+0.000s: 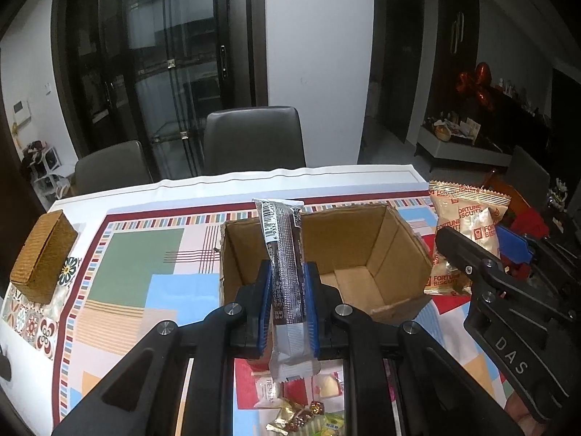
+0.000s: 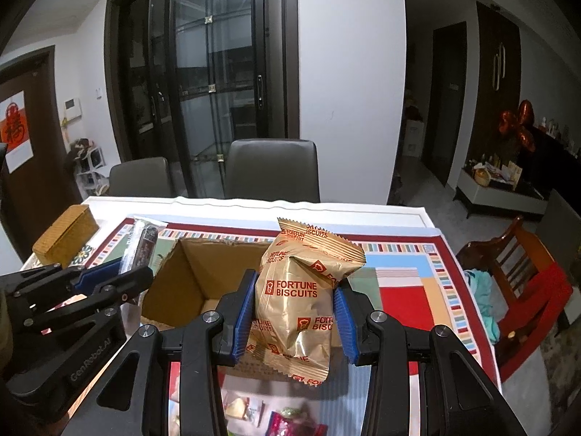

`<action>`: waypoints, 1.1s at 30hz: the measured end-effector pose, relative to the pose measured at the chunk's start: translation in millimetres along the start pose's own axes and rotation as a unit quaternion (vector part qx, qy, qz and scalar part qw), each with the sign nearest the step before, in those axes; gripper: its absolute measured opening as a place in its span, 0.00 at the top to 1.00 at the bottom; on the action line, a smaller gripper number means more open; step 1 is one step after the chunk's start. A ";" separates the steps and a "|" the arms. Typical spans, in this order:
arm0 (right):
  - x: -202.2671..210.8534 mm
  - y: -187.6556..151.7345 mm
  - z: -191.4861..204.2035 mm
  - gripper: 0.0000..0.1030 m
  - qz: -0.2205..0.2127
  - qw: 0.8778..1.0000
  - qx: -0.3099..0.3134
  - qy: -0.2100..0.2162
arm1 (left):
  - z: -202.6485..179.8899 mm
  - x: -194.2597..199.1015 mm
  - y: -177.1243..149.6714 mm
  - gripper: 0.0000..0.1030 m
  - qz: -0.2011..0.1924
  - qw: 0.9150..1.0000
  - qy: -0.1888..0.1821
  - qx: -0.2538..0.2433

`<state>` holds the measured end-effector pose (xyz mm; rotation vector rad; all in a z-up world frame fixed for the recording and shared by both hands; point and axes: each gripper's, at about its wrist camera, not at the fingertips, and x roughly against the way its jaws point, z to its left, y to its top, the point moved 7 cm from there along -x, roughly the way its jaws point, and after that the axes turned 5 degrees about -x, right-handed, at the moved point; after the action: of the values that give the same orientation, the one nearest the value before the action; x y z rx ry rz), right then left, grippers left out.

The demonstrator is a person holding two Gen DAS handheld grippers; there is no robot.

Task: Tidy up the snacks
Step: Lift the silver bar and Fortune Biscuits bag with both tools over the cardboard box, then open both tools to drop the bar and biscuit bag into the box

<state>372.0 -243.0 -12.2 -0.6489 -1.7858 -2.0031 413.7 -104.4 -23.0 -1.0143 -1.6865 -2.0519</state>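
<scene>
**Tabletop and room, both claws loaded over the box**

Far left of the tabletop (image 1: pixel 326 176): a woven straw box (image 1: pixel 43 256), lid on, resting on a tile-patterned mat. Next to it, a patchwork tablecloth (image 1: pixel 145 254) with a maroon border and coloured stripe trim covers most of the white surface.

Centre: an open cardboard box (image 1: pixel 366 258), flaps up, sits on the cloth. The inside that shows is bare cardboard. The left claw (image 1: pixel 288 303) pinches a long dark snack bar (image 1: pixel 285 250) in a silver-ended wrapper, upright between its blue pads, in front of the box's left wall.

Right: the right claw (image 2: pixel 292 321) grips a gold "Fortune Biscuits" packet (image 2: pixel 297 298), pads pressing into both sides, held above the box's near right part. Loose small snacks (image 1: pixel 305 416) lie on the cloth below the claws, at the near edge.

Room, left to right: a dark door with a red paper sign (image 2: pixel 14 127), dark glass sliding doors (image 2: pixel 203 83), two grey chairs (image 2: pixel 272 169) at the far edge, a white wall, a dark doorway, a low cabinet with clutter (image 2: pixel 497 178), and a red wooden chair (image 2: pixel 515 265).
</scene>
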 end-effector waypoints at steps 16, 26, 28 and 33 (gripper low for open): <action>-50.7 2.3 1.7 0.60 0.068 0.998 -0.008 0.017 | 5.4 -40.6 2.9 0.83 0.043 0.999 -0.018 0.007; -68.7 -2.5 5.1 0.59 0.088 0.996 -0.001 0.012 | 7.5 -54.4 -0.9 0.82 0.066 0.998 -0.019 0.011; -68.3 -1.9 6.3 0.59 0.086 0.996 0.002 0.013 | 8.5 -53.9 -1.1 0.82 0.066 0.998 -0.019 0.011; -64.2 0.9 7.2 0.33 0.078 0.997 0.001 0.016 | 11.3 -48.5 3.6 0.74 0.060 0.998 -0.014 0.011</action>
<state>426.0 -237.4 -47.4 -0.7279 -1.6657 -1.8965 454.0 -104.5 -52.5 -1.1127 -1.6168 -1.9481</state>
